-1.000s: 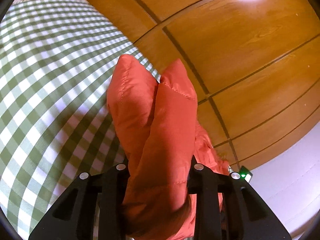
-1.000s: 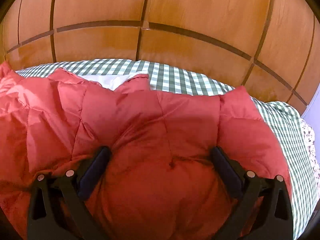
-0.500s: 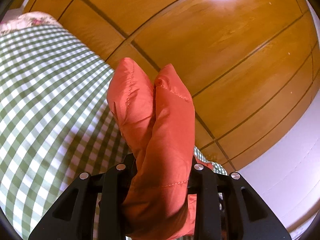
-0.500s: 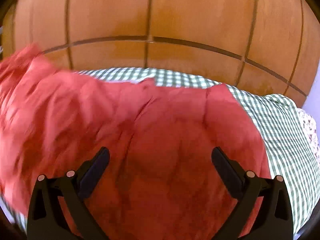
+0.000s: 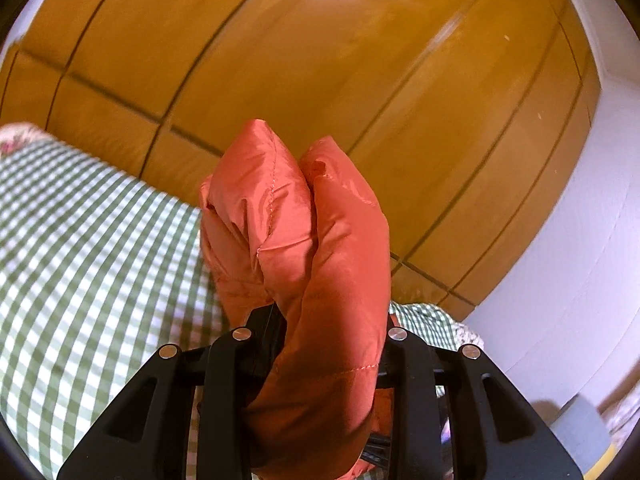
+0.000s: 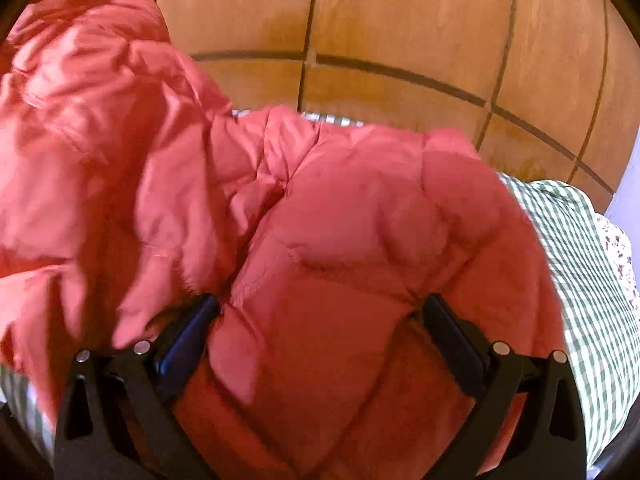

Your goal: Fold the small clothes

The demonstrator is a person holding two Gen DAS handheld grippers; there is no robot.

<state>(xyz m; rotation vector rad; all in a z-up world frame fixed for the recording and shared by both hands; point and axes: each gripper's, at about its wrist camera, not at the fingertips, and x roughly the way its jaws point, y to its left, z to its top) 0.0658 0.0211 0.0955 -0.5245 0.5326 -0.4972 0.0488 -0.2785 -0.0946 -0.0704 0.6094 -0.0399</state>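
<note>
A small orange-red quilted puffer jacket (image 6: 344,224) lies on a bed with a green-and-white checked cover (image 5: 88,264). My left gripper (image 5: 320,328) is shut on a bunched part of the jacket (image 5: 316,248), which sticks up between its fingers, lifted above the bed. My right gripper (image 6: 320,312) has its jaws spread wide over the jacket's body, with the fabric between and under them. The jacket's left part (image 6: 80,92) rises up at the left of the right wrist view.
Wooden wardrobe panels (image 5: 320,60) stand right behind the bed. A white wall (image 5: 580,240) is to the right in the left wrist view. The checked cover's edge (image 6: 580,264) and a floral fabric (image 6: 616,248) show at the right of the right wrist view.
My left gripper has lifted and tilted up with the held jacket part. In the right wrist view the jacket's left side has risen off the bed. My right gripper stays open.
</note>
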